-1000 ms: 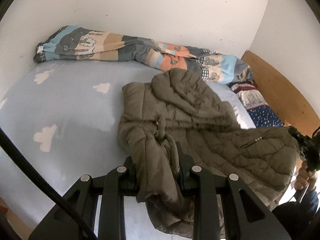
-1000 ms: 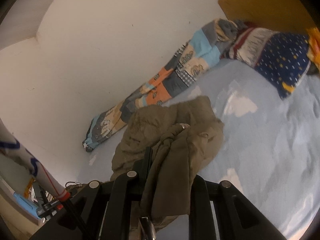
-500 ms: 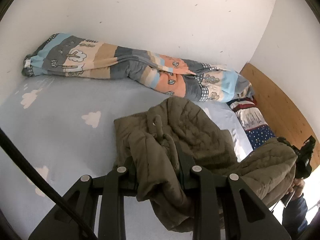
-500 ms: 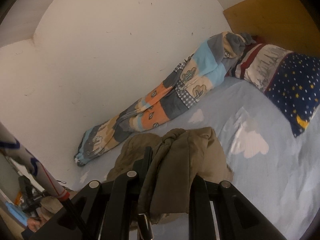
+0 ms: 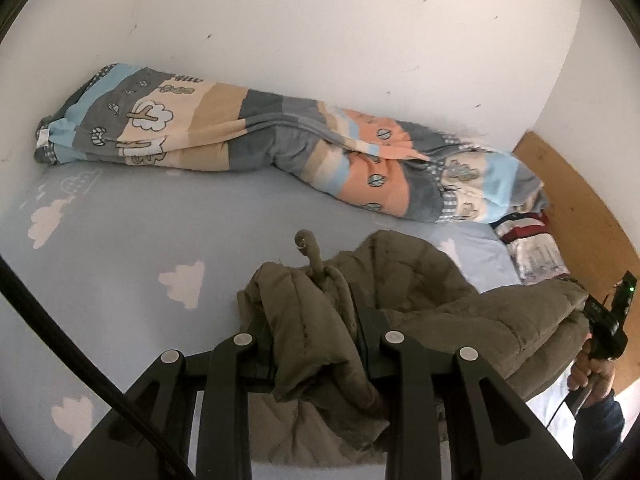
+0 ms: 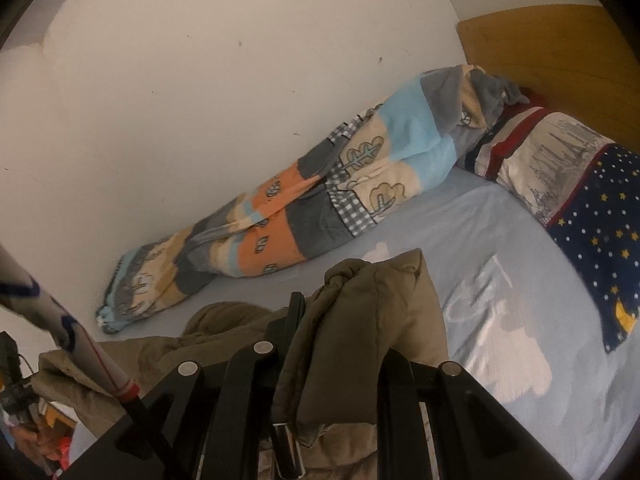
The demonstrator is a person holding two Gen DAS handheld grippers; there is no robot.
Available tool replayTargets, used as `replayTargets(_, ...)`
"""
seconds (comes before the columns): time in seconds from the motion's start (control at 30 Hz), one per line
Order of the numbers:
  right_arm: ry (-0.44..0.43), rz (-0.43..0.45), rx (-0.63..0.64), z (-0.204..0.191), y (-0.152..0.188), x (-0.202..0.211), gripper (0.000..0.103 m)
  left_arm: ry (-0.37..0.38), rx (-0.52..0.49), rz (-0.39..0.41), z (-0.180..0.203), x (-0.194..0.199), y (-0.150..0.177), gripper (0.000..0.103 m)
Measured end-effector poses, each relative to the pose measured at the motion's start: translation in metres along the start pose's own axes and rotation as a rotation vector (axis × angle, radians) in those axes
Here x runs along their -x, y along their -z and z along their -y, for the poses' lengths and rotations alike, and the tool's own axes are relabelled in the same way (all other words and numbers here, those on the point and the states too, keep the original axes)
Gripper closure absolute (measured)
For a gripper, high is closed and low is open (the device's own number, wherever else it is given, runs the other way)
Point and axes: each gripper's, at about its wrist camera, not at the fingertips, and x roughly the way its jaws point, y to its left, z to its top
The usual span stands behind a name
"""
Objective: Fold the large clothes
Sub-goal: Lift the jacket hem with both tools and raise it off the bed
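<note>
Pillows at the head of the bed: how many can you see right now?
1. The pillow lies against the wooden headboard, right of the rolled blanket. More may be hidden under it.

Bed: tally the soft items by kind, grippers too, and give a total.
Olive quilted jacket: 1, clamped by both grippers
Rolled patchwork blanket: 1, along the wall
Pillow: 1, starry navy and skyline print
Cloud-print sheet: 1
Grippers: 2, left gripper and right gripper
Total: 6
</note>
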Motion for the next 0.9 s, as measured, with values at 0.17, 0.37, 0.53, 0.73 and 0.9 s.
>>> replayTargets(0.17, 0.052, -0.050, -0.003, 0.013, -0.002, -0.048, 0.088, -0.018, 0.026, -0.035, -0.009, -0.048, -0.012, 0.074)
replayTargets(0.37, 0.130, -0.110, 0.017, 0.026, 0.005, -0.106, 0.088, 0.027, 0.113, -0.098, -0.030, -0.088, -0.028, 0.069)
replayTargets(0.53, 0.182, -0.152, 0.022, 0.030, 0.011, -0.142, 0.088, 0.112, 0.193, -0.110, -0.049, -0.090, -0.037, 0.065)
replayTargets(0.73, 0.230, -0.203, 0.020, 0.032, 0.016, -0.172, 0.088, 0.060, 0.191, -0.034, -0.063, -0.070, -0.042, 0.057)
replayTargets(0.9, 0.267, -0.230, 0.006, 0.034, 0.016, -0.182, 0.088, 0.028, 0.229, 0.051, -0.086, -0.043, -0.046, 0.055)
